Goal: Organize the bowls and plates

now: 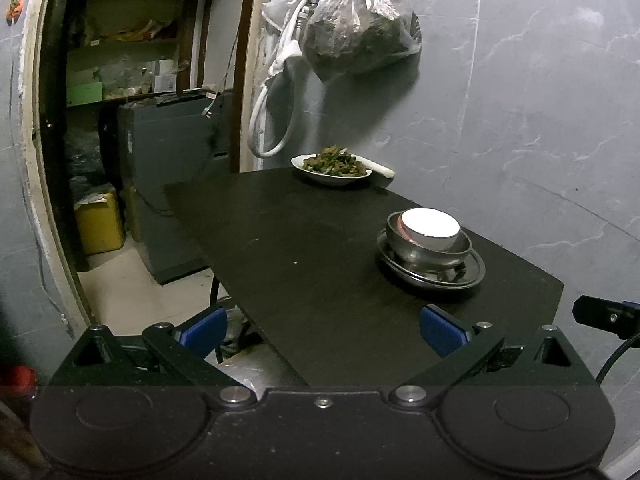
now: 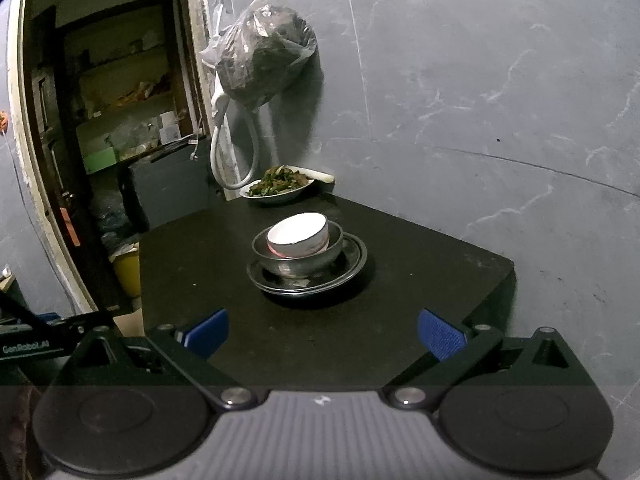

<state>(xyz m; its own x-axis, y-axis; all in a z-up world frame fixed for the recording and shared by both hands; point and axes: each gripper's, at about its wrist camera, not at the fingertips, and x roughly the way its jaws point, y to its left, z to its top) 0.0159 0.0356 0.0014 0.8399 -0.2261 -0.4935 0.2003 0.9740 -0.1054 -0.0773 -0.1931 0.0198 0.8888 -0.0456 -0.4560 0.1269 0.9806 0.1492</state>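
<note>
Black table (image 2: 224, 320): metal plate (image 2: 352, 264) at centre; dish of greens (image 2: 280, 190) at 12 o'clock, well apart.

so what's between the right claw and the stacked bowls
Nothing: bare black tabletop runs from the open right claw to the white bowl stack, seen in the right wrist view.

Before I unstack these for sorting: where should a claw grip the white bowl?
Grip the white bowl by its rim, coming from above. It sits nested in the steel bowl, so only its upper wall stands clear, and it leans, leaving a gap on one side.
</note>
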